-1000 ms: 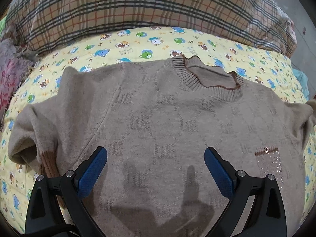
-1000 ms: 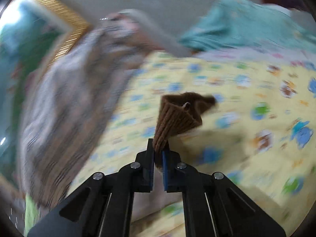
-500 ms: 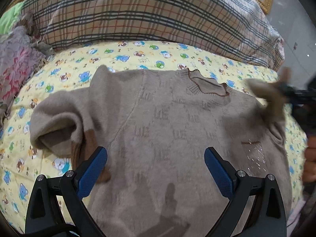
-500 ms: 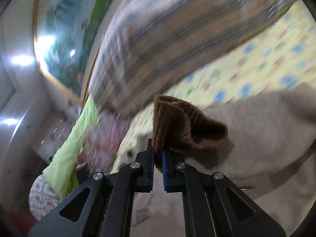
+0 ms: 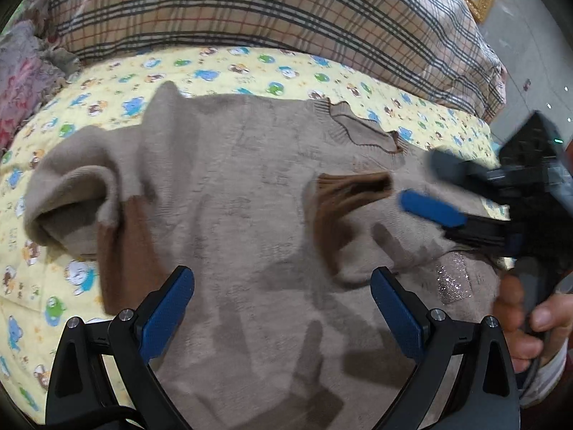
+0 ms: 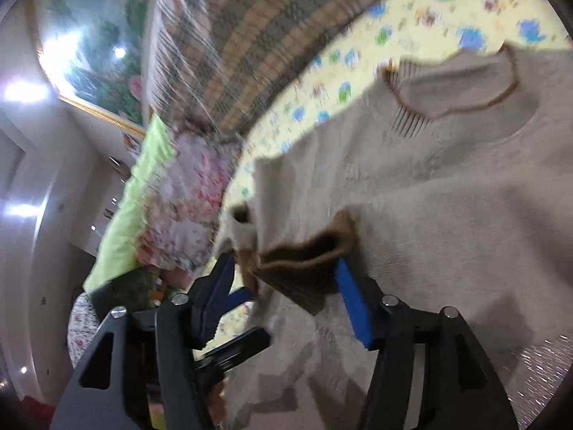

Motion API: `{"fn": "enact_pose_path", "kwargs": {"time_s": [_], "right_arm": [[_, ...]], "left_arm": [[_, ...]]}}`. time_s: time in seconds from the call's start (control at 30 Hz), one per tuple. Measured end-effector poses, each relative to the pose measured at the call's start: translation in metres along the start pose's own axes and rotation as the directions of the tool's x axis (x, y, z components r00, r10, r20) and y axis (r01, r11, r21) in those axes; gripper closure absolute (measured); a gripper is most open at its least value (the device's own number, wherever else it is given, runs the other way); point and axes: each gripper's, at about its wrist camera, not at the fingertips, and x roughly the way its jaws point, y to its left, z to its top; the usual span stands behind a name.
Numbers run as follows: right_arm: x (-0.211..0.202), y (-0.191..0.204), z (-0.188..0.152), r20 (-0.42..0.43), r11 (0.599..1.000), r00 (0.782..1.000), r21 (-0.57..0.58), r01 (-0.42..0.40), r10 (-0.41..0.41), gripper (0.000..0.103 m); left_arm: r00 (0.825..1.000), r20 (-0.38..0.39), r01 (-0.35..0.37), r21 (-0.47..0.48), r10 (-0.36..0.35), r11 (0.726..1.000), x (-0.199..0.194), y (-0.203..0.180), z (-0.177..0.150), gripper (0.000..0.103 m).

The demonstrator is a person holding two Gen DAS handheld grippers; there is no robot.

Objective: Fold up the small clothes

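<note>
- The left gripper (image 5: 281, 308) is held low over the near part of the sweater (image 5: 250, 186), jaws spread wide, nothing between them.
- The right gripper (image 6: 284, 286) is seen with its jaws parted too; the brown cuff (image 6: 304, 258) sits in the gap between the blue pads (image 6: 352, 304), slack, not pinched.
- From the left wrist view, the right gripper (image 5: 412, 182) is seen coming in from the right, motion-blurred, with that cuff (image 5: 352, 193) just off its tips and a bare hand (image 5: 526, 319) wrapped on the handle.
- The right sleeve is laid across the sweater's chest, cuff near the middle.
- The left sleeve (image 5: 82, 200) is bunched up at the left edge, its brown cuff (image 5: 121, 254) draped toward the near side.
- The sweater is spread flat, front up, collar (image 5: 361, 125) at the far side, a glittery patch (image 5: 453, 276) at near right.
- Underneath is a yellow cartoon-print sheet (image 5: 250, 68).
- A plaid pillow (image 5: 250, 7) is stacked along the far side, floral fabric (image 5: 18, 82) at far left.
- A gold-framed picture (image 6: 86, 50) is caught on the wall, blurred.
</note>
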Motion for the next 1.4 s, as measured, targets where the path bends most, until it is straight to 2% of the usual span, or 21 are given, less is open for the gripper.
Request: {"fn": "enact_pose_path", "kwargs": {"time_s": [0.17,0.33,0.43,0.47,0.5,0.53,0.57,0.6,0.73,0.8,0.83,0.9,1.03,1.07,1.1,1.13,1.17,1.2,1.27,1.33,1.4], "right_arm": [[-0.07,0.004,-0.005,0.136,0.998,0.989,-0.023,0.06,-0.057,0.04],[-0.141,-0.014,-0.029,0.269,0.986,0.95,0.009,0.164,-0.161,0.04],[-0.176,-0.03,-0.048,0.328,0.976,0.919,0.056,0.211,-0.218,0.04],[-0.184,-0.035,-0.053,0.343,0.972,0.91,0.077,0.22,-0.233,0.04],[-0.19,-0.04,-0.057,0.355,0.969,0.901,0.1,0.228,-0.249,0.04],[-0.196,-0.046,-0.06,0.367,0.963,0.891,0.125,0.239,-0.268,0.04],[-0.2,-0.05,-0.061,0.376,0.96,0.884,0.139,0.244,-0.279,0.04],[-0.204,-0.055,-0.061,0.384,0.956,0.876,0.151,0.251,-0.291,0.04],[-0.228,-0.062,-0.05,0.427,0.923,0.819,0.201,0.328,-0.384,0.04],[-0.235,-0.065,-0.041,0.429,0.897,0.787,0.207,0.392,-0.443,0.04],[-0.235,-0.067,-0.037,0.418,0.889,0.785,0.21,0.407,-0.457,0.04],[-0.227,-0.076,-0.025,0.386,0.876,0.786,0.214,0.433,-0.483,0.04],[-0.195,-0.091,-0.004,0.295,0.834,0.78,0.199,0.515,-0.552,0.04],[-0.184,-0.095,0.0,0.259,0.816,0.774,0.194,0.545,-0.578,0.04],[-0.172,-0.101,0.006,0.217,0.784,0.753,0.188,0.592,-0.621,0.04],[-0.163,-0.106,0.008,0.187,0.766,0.743,0.182,0.617,-0.643,0.04],[-0.158,-0.109,0.008,0.176,0.767,0.747,0.169,0.619,-0.642,0.05],[-0.152,-0.109,0.009,0.175,0.781,0.761,0.136,0.61,-0.625,0.097],[-0.154,-0.11,0.013,0.171,0.791,0.772,0.119,0.6,-0.612,0.094],[-0.174,-0.105,0.018,0.215,0.792,0.762,0.122,0.599,-0.61,0.095],[-0.187,-0.105,0.022,0.238,0.789,0.754,0.123,0.601,-0.612,0.095]], "left_arm": [[1.0,-0.023,0.006,0.012,-0.006,1.0,0.023,-0.017,0.006,0.004],[0.997,-0.071,-0.027,-0.052,0.023,0.998,0.052,-0.007,0.014,0.004],[0.999,-0.025,0.024,-0.111,-0.027,0.994,0.05,0.005,0.015,0.012],[0.999,-0.009,0.034,-0.112,-0.035,0.993,0.049,0.004,0.016,0.036],[0.999,-0.004,0.052,-0.104,-0.052,0.993,0.049,0.002,0.018,0.079],[0.996,-0.024,0.083,-0.093,-0.085,0.992,0.051,-0.003,0.022,0.097],[0.993,-0.029,0.11,-0.091,-0.113,0.99,0.049,-0.006,0.025,0.094],[0.991,0.005,0.13,-0.065,-0.13,0.989,0.036,-0.012,0.03,0.095],[0.983,0.157,0.105,-0.017,-0.101,0.994,-0.016,-0.005,0.038,0.095],[0.992,0.126,0.021,-0.021,-0.018,1.0,-0.008,0.012,0.036,0.096],[0.995,0.1,0.019,-0.039,-0.015,0.999,-0.004,0.019,0.033,0.096],[0.995,0.06,0.081,-0.098,-0.076,0.992,0.004,0.034,0.024,0.095],[0.996,0.046,0.074,-0.087,-0.07,0.993,0.012,0.032,0.016,0.095],[0.997,0.04,0.077,-0.095,-0.073,0.993,0.013,0.034,0.014,0.095],[0.996,0.035,0.08,-0.105,-0.076,0.991,0.012,0.038,0.013,0.095],[0.996,0.03,0.087,-0.115,-0.084,0.99,0.01,0.043,0.012,0.095],[0.995,0.029,0.095,-0.122,-0.092,0.988,0.008,0.044,0.013,0.095],[0.995,0.026,0.103,-0.13,-0.101,0.986,0.008,0.045,0.014,0.095],[0.992,0.028,0.126,-0.13,-0.123,0.983,0.005,0.039,0.015,0.095],[0.987,0.035,0.158,-0.113,-0.155,0.981,0.003,0.03,0.02,0.095],[0.991,0.039,0.132,-0.073,-0.129,0.989,0.007,0.02,0.022,0.095]]}}
